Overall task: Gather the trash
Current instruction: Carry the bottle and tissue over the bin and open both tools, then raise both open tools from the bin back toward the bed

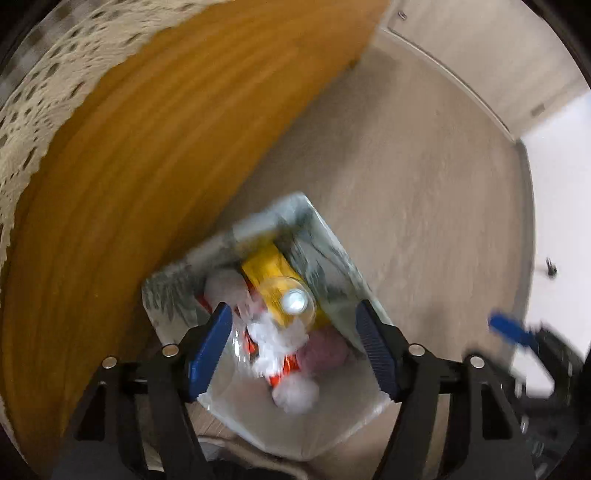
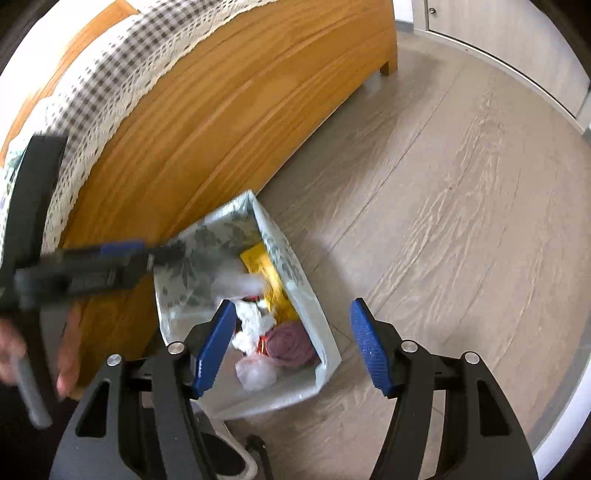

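Note:
A white patterned trash bag [image 1: 332, 243] stands open on the floor against the wooden furniture; it also shows in the right wrist view [image 2: 295, 273]. Inside lie a yellow packet [image 1: 266, 266], a clear plastic cup [image 1: 295, 301], white crumpled tissues [image 1: 295, 395], red wrappers and a pinkish cloth [image 2: 290, 345]. My left gripper [image 1: 295, 347] is open and empty right above the bag's mouth. My right gripper [image 2: 293, 343] is open and empty, above the bag's right side. The left gripper [image 2: 110, 258] also shows blurred at the left of the right wrist view.
A wooden cabinet side [image 2: 207, 122] with a checked, lace-edged cloth [image 2: 110, 85] on top rises left of the bag. Grey wood-look floor [image 2: 443, 221] spreads to the right. White cupboard doors [image 2: 498, 33] line the far wall.

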Motion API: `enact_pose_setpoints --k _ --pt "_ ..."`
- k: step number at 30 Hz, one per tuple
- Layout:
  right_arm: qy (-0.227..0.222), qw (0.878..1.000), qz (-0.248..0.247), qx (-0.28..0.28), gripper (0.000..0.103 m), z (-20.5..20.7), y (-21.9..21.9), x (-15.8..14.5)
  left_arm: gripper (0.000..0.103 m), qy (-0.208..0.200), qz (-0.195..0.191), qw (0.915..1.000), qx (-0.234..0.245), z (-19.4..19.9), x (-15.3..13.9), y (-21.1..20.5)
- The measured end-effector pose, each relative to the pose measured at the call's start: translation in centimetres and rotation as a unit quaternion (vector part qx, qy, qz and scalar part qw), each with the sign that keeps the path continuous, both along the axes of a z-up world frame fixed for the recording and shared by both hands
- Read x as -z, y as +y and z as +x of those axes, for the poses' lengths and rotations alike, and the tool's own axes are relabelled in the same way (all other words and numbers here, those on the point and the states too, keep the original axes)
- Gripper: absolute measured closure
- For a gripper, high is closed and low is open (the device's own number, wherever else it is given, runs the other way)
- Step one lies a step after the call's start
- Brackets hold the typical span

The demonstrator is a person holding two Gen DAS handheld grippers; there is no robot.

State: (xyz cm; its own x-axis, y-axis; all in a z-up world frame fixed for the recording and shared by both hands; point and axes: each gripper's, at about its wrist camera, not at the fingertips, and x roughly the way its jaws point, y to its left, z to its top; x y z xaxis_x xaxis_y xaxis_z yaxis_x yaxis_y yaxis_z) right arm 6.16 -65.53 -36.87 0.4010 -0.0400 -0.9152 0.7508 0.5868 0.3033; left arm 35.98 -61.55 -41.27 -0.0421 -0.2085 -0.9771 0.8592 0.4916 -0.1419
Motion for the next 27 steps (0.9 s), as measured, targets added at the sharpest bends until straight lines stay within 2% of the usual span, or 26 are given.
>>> enact_pose_setpoints --k 4,10,16,20,24,27 --pt "0.015 1.000 0.022 -0.018 0.041 -0.1 1.4 1.7 0.028 0.050 0.018 0.9976 -0.045 1.4 0.2 1.2" --pt "0.043 0.998 0.031 -0.044 0.041 1.1 3.6 3.0 0.027 0.026 0.032 0.9986 -0.034 1.1 -0.6 1.8" --pt "0.052 0.997 0.021 -0.051 0.041 1.7 4.5 2.1 0.027 0.037 0.013 0.9977 -0.055 0.7 -3.2 3.0" --pt "0.063 0.997 0.015 -0.046 0.041 1.7 4.5 1.5 0.026 0.040 -0.005 0.9981 -0.047 -0.3 -5.2 4.2" --pt "0.081 0.996 -0.006 -0.042 0.041 1.5 4.5 -0.2 0.026 0.028 -0.015 0.9983 -0.049 -1.0 -7.0 5.5" --pt "0.086 0.995 -0.030 -0.038 0.041 1.3 4.3 -2.2 0.026 0.004 -0.050 0.9965 -0.067 -0.8 -9.6 6.8"
